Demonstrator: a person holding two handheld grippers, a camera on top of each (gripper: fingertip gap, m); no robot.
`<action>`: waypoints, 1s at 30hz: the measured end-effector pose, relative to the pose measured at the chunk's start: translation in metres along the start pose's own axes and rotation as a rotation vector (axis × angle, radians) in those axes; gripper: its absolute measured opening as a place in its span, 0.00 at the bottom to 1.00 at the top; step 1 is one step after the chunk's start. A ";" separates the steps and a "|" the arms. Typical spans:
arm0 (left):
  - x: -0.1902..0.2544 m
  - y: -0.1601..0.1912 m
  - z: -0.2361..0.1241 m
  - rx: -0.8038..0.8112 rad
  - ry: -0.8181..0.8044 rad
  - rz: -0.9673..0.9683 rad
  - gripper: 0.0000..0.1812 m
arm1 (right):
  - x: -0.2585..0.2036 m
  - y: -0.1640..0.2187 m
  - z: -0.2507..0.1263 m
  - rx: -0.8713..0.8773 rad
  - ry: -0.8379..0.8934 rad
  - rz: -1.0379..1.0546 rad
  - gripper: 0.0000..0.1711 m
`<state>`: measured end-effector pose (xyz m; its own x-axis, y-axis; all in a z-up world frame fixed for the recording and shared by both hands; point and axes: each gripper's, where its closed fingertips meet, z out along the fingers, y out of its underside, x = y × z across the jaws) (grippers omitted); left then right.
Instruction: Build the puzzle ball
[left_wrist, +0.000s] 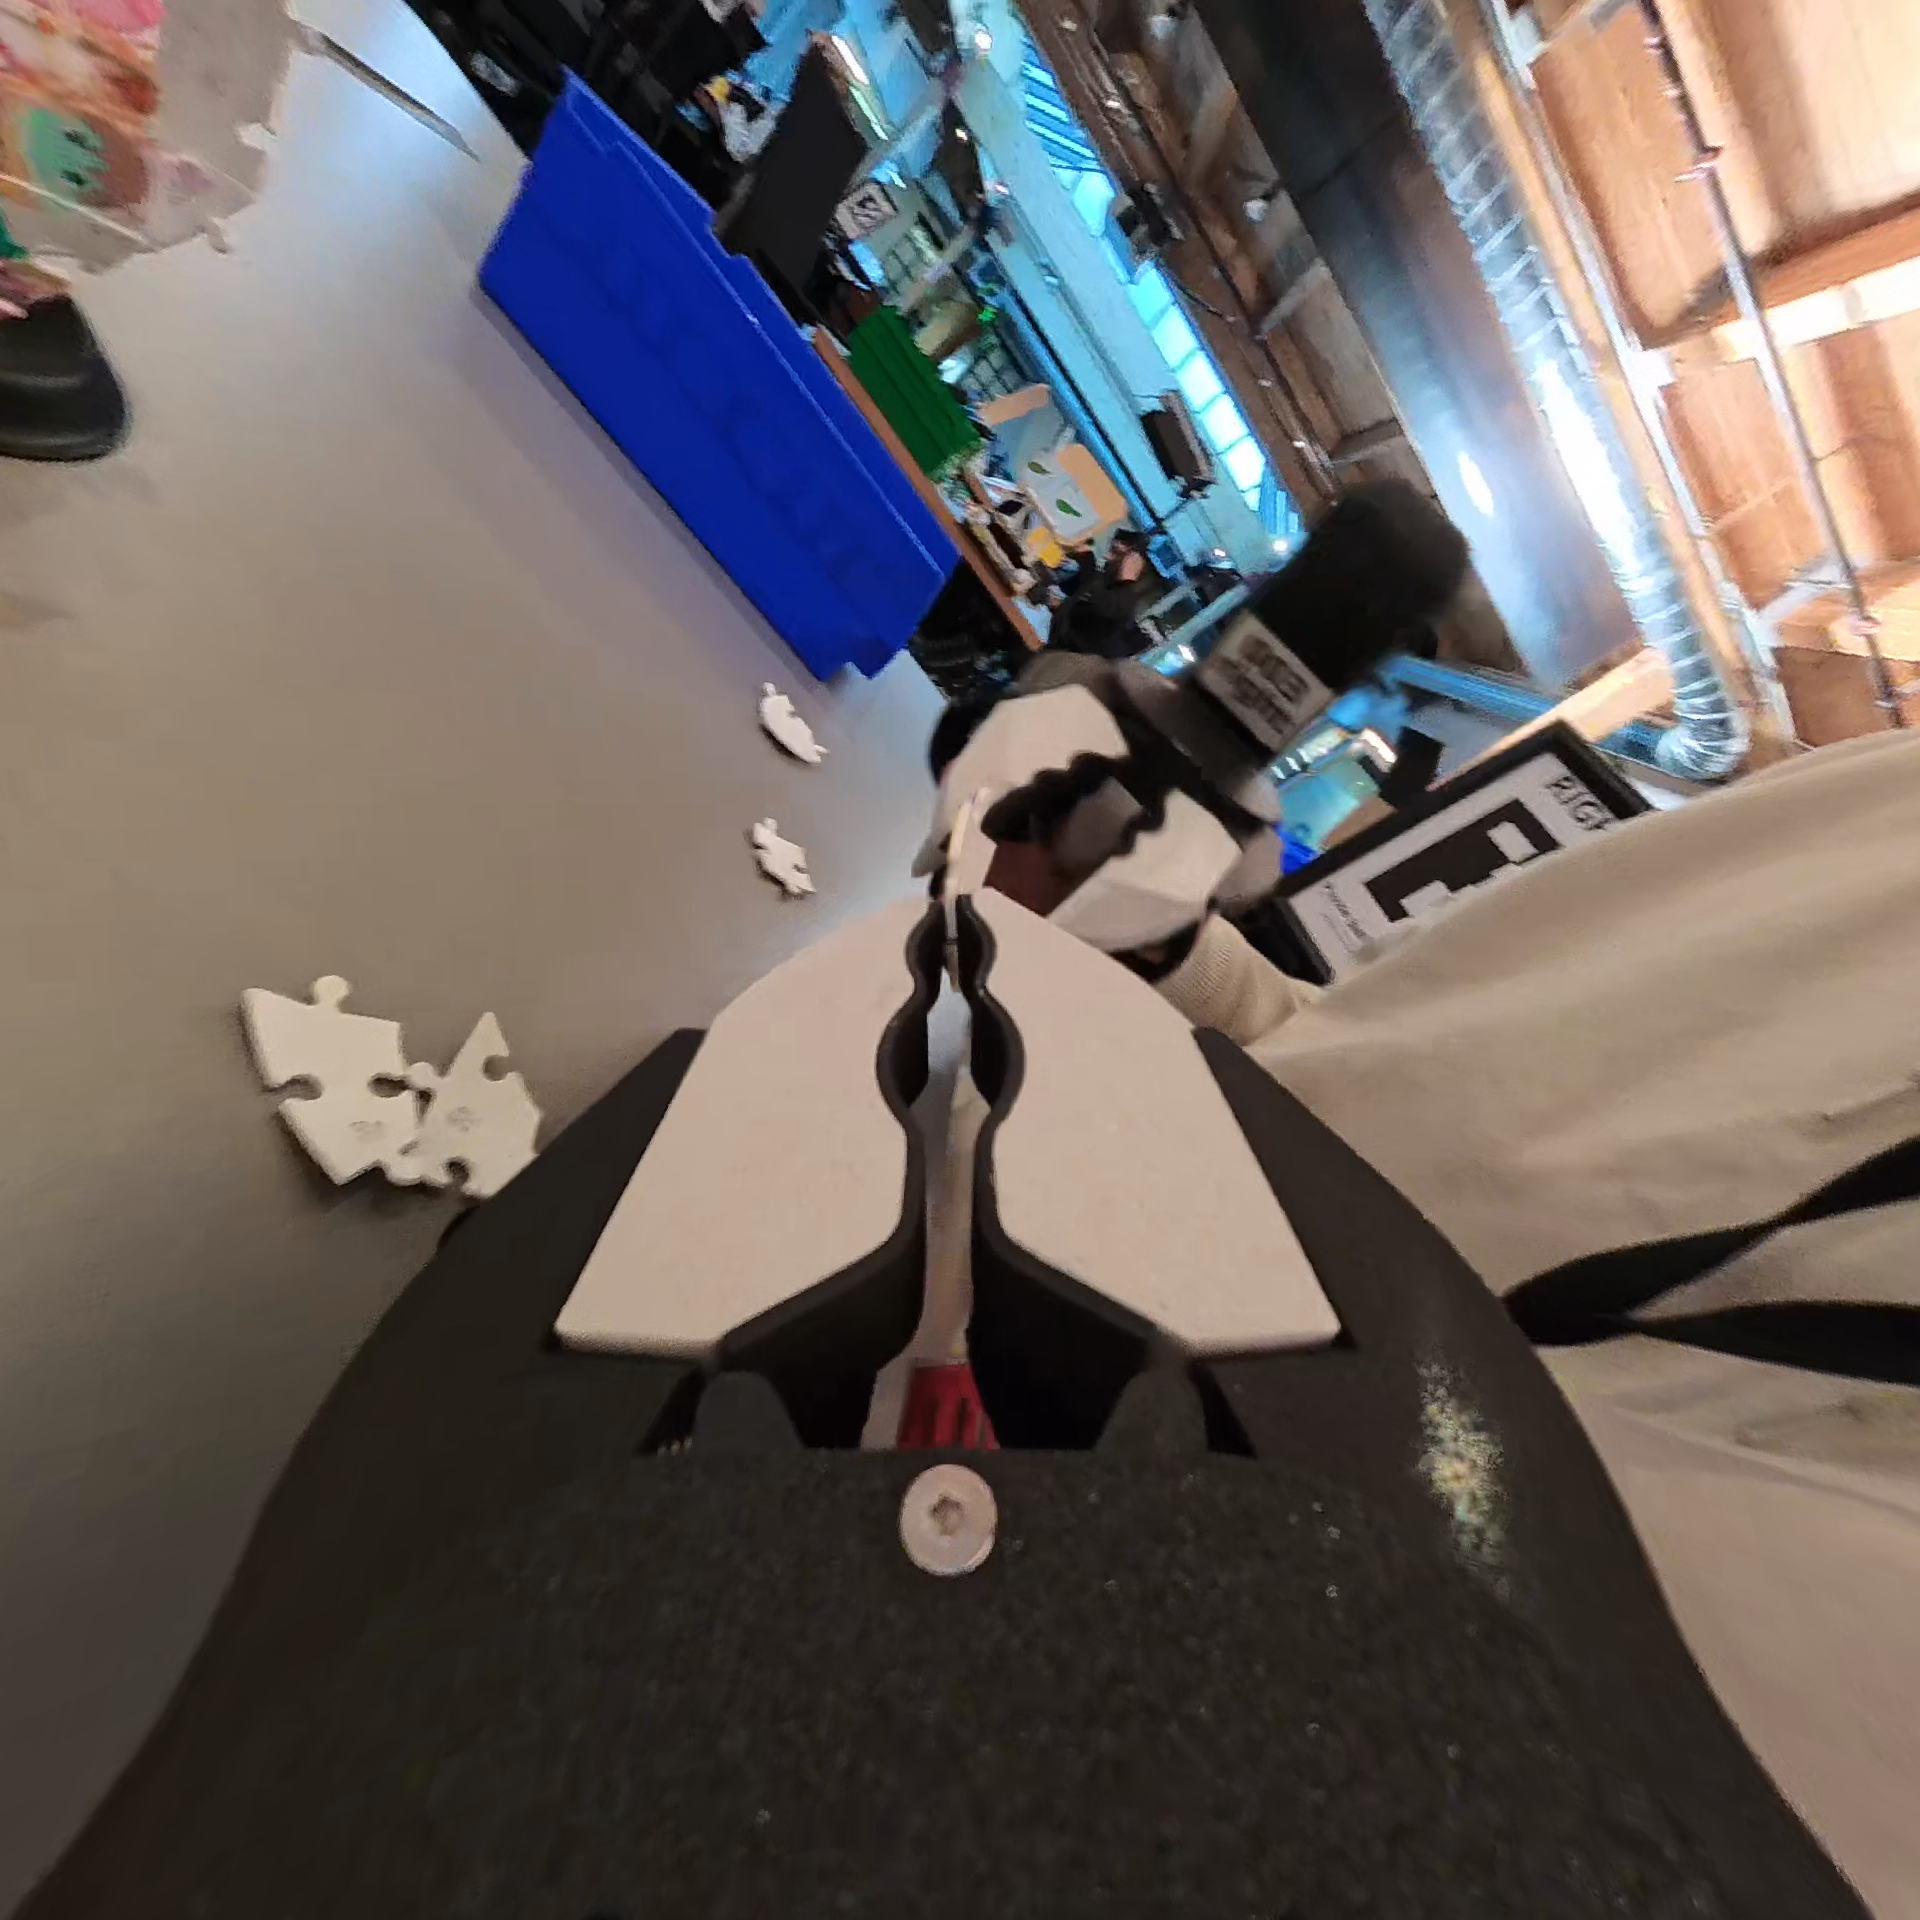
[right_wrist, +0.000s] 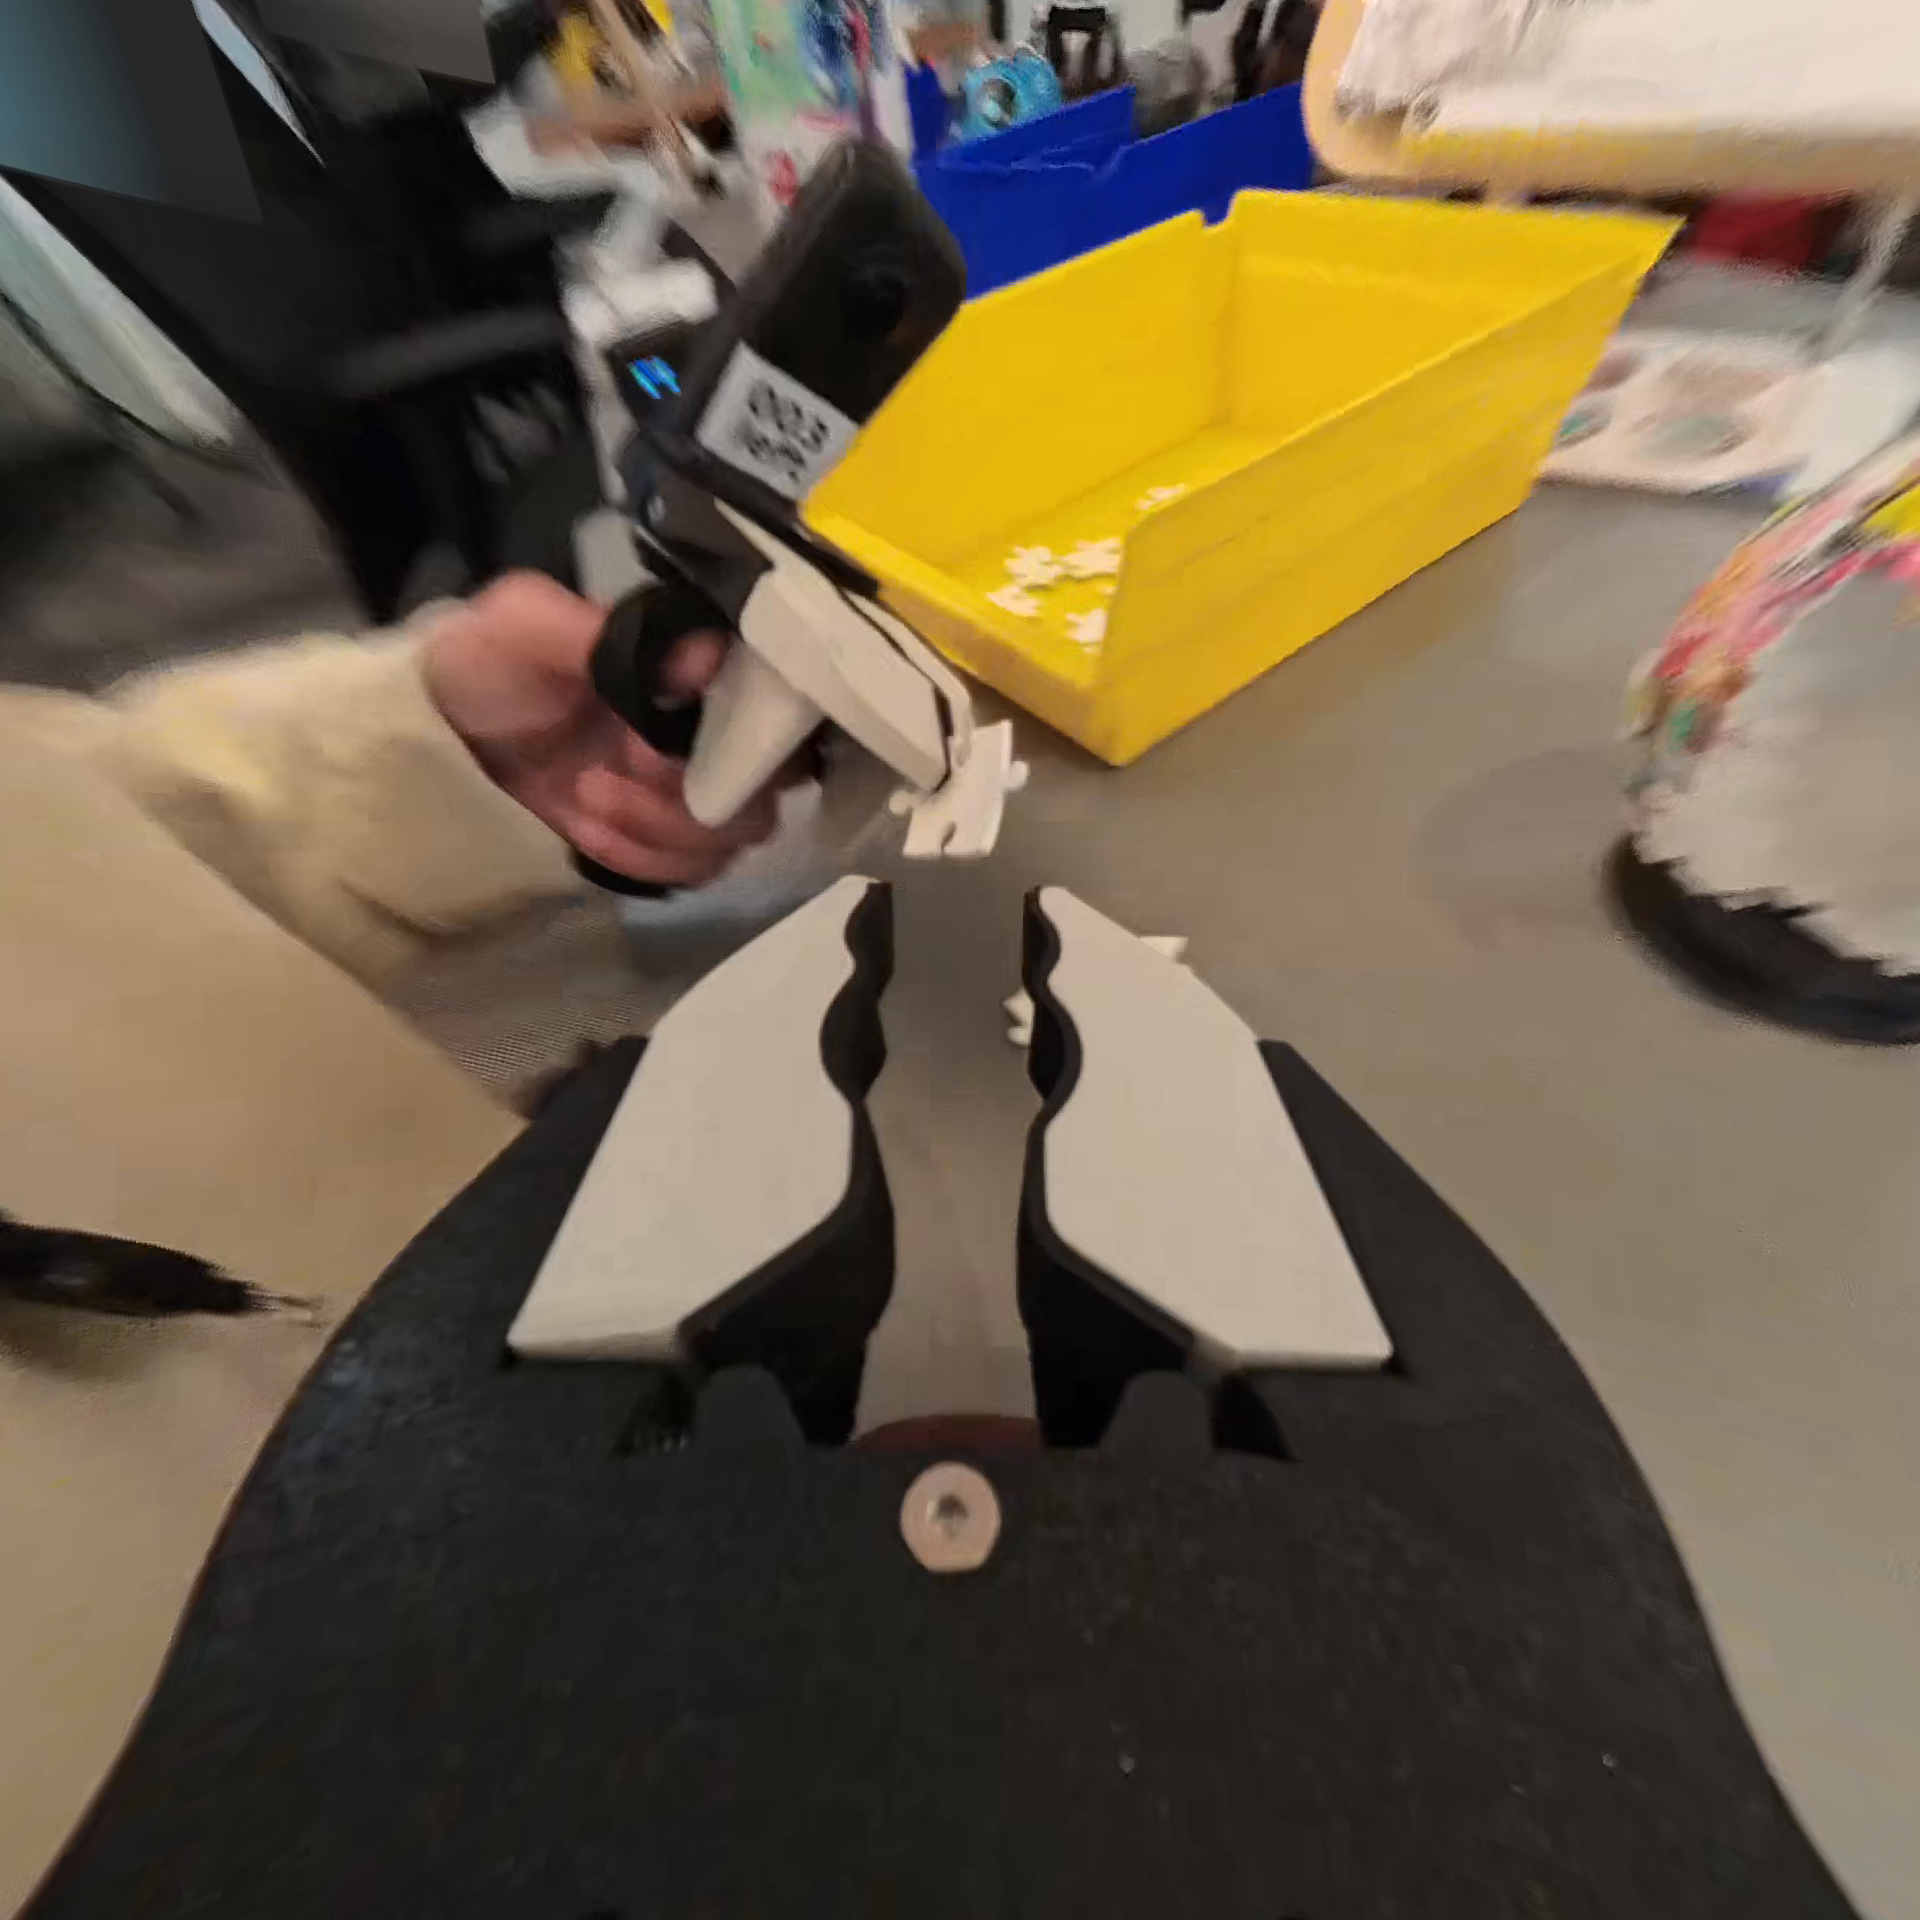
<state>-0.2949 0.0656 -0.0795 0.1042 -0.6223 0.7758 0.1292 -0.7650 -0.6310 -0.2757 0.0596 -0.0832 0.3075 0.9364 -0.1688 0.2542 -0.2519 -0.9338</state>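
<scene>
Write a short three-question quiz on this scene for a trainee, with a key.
1. True or false: the left gripper is shut on a white puzzle piece.
2. The right gripper is: A) open and empty, B) shut on a piece, C) inside the bin.
3. Fill in: the loose pieces seen behind the left gripper lie in a ____ bin.

Key
1. True: in the right wrist view the piece hangs from its closed fingertips, above the table.
2. A: its fingers stand apart with only table between them.
3. Yellow.
</scene>
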 end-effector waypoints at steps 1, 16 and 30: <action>0.002 0.001 0.001 -0.007 0.019 -0.003 0.01 | -0.001 -0.004 0.000 0.022 -0.063 0.107 0.12; -0.025 0.006 0.003 -0.056 -0.168 0.052 0.08 | 0.020 0.009 0.010 0.002 -0.049 0.400 0.01; -0.044 -0.004 -0.017 -0.005 -0.350 0.129 0.12 | 0.213 0.016 -0.011 -0.060 0.833 0.444 0.01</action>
<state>-0.3166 0.0929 -0.1114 0.4502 -0.6198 0.6428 0.0886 -0.6853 -0.7228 -0.1963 0.2522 -0.1305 0.9375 0.2819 -0.2039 -0.0039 -0.5777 -0.8163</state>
